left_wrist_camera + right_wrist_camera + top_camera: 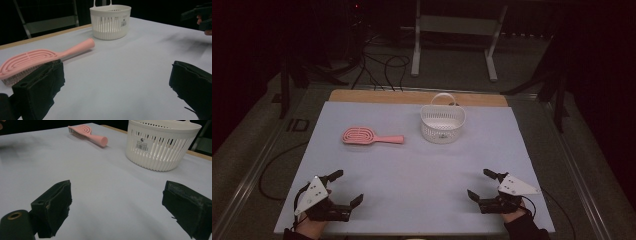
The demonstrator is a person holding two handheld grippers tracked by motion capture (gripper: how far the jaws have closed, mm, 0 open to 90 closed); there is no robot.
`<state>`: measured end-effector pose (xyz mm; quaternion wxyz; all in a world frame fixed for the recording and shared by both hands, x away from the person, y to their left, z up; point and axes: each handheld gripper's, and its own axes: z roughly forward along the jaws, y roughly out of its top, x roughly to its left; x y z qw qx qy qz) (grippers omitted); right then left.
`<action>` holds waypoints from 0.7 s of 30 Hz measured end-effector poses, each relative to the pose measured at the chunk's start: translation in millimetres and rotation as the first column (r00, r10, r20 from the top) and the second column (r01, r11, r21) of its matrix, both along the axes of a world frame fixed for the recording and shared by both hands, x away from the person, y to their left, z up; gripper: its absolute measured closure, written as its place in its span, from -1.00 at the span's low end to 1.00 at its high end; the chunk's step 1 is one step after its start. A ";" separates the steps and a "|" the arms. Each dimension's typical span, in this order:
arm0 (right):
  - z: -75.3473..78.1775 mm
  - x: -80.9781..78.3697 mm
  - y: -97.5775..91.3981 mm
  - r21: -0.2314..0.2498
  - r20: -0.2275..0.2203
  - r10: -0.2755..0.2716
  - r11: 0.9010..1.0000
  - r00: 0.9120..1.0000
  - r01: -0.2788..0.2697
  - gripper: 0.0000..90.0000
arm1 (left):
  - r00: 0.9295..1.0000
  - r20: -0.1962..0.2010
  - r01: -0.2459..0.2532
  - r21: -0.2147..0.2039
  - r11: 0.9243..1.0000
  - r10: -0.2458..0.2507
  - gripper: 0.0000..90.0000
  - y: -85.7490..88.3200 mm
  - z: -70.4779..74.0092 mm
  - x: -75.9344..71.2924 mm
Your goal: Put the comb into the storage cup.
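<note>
Item 1. Left gripper (341, 188): near edge of the table (412, 165), left side, jaws spread wide, holding nothing; resting low, apparently parked at a ready position.

Item 2. Right gripper (484, 184): near edge, right side, jaws likewise wide apart and empty; mirrors the left, well apart from it.

Item 3. Pink hairbrush (372, 136): mid-table, left of centre, lying flat with bristles down and handle pointing toward the basket; well apart from both grippers. Judged the piece to be picked up, its handle offered free for a grasp.

Item 4. White slotted plastic basket (442, 124): farther back, just right of the hairbrush handle tip, not touching it; upright, handle raised, mouth open, probably the receptacle.

Item 5. Metal frame legs (454, 40): floor beyond the table.
</note>
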<state>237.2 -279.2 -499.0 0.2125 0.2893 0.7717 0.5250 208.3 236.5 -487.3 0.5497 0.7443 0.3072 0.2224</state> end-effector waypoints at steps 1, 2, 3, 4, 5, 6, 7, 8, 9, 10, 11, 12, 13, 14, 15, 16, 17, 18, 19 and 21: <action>0.1 -0.1 0.3 -0.001 0.001 -0.001 1.000 1.000 0.001 -0.81 | 1.000 -0.004 0.004 -0.003 1.000 -0.004 -1.00 -1.1 1.3 0.4; 0.1 -0.2 0.5 -0.001 0.003 0.001 1.000 1.000 -0.001 -0.81 | 1.000 -0.005 0.007 0.001 1.000 -0.007 -1.00 -1.8 2.7 0.6; 0.1 -0.1 0.6 0.000 0.002 0.001 1.000 1.000 -0.001 -0.81 | 1.000 -0.006 0.010 0.001 1.000 -0.010 -1.00 -2.7 4.1 0.8; 0.1 0.0 0.7 0.000 0.003 0.001 1.000 1.000 -0.001 -0.81 | 1.000 -0.008 0.013 0.001 1.000 -0.013 -1.00 -3.0 5.1 1.2; 0.2 -0.1 0.8 -0.002 0.003 0.000 1.000 1.000 0.000 -0.81 | 1.000 -0.011 0.016 -0.001 1.000 -0.016 -1.00 -3.6 7.0 1.6; 0.4 -0.2 1.0 -0.002 0.003 0.000 1.000 1.000 0.000 -0.81 | 1.000 -0.010 0.018 0.003 1.000 -0.018 -1.00 -4.3 8.6 2.3; 0.7 -0.5 0.9 -0.002 0.004 -0.001 1.000 1.000 0.001 -0.81 | 1.000 -0.016 0.025 0.000 1.000 -0.025 -1.00 -4.6 9.8 3.0; 0.8 -0.6 0.9 -0.003 0.006 -0.001 1.000 1.000 0.001 -0.81 | 0.999 -0.020 0.031 0.002 1.000 -0.031 -1.00 -5.1 12.1 4.4; 1.1 -0.9 0.9 0.001 0.005 -0.004 1.000 1.000 0.004 -0.80 | 0.999 -0.022 0.032 0.011 0.999 -0.032 -1.00 -6.1 13.9 5.3; 1.4 -0.9 0.7 0.003 0.006 -0.004 1.000 1.000 0.004 -0.80 | 0.999 -0.024 0.038 0.016 0.999 -0.038 -1.00 -6.8 15.9 6.5; 1.6 -0.9 0.6 0.004 0.009 -0.005 1.000 1.000 0.005 -0.80 | 0.999 -0.022 0.040 0.020 0.999 -0.039 -1.00 -7.6 18.3 7.6; 2.0 -1.1 0.6 0.002 0.014 -0.008 1.000 1.000 0.008 -0.80 | 0.999 -0.018 0.041 0.027 0.999 -0.041 -1.00 -8.3 20.9 8.6; 2.6 -2.0 0.5 0.005 0.020 -0.013 1.000 1.000 0.013 -0.80 | 0.999 -0.014 0.044 0.020 0.999 -0.044 -1.00 -8.7 23.7 9.6; 3.2 -2.2 0.1 0.007 0.030 -0.012 1.000 0.999 0.012 -0.80 | 0.999 -0.015 0.046 0.012 0.999 -0.046 -1.00 -8.8 26.5 10.7; 4.0 -3.0 0.4 0.011 0.032 -0.020 1.000 0.999 0.019 -0.80 | 0.999 -0.008 0.045 0.007 0.999 -0.045 -1.00 -9.1 29.1 11.5; 4.5 -3.3 0.4 0.011 0.035 -0.021 1.000 0.999 0.020 -0.80 | 0.999 -0.004 0.047 0.008 0.999 -0.047 -1.00 -9.6 31.6 12.3; 4.7 -3.4 0.5 0.011 0.035 -0.021 1.000 0.999 0.020 -0.80 | 0.999 -0.004 0.050 0.007 0.999 -0.050 -1.00 -10.3 33.9 13.2; 4.6 -3.6 0.9 0.012 0.031 -0.022 1.000 0.999 0.021 -0.80 | 0.999 -0.002 0.052 0.007 0.999 -0.052 -1.00 -10.8 36.0 13.9; 4.2 -3.6 1.4 0.009 0.029 -0.021 1.000 0.999 0.021 -0.80 | 0.999 -0.001 0.053 0.011 0.999 -0.053 -1.00 -11.2 37.6 14.4; 3.1 -2.8 2.0 0.011 0.021 -0.018 1.000 1.000 0.018 -0.80 | 0.998 -0.005 0.060 0.015 0.998 -0.060 -1.00 -12.5 41.8 15.7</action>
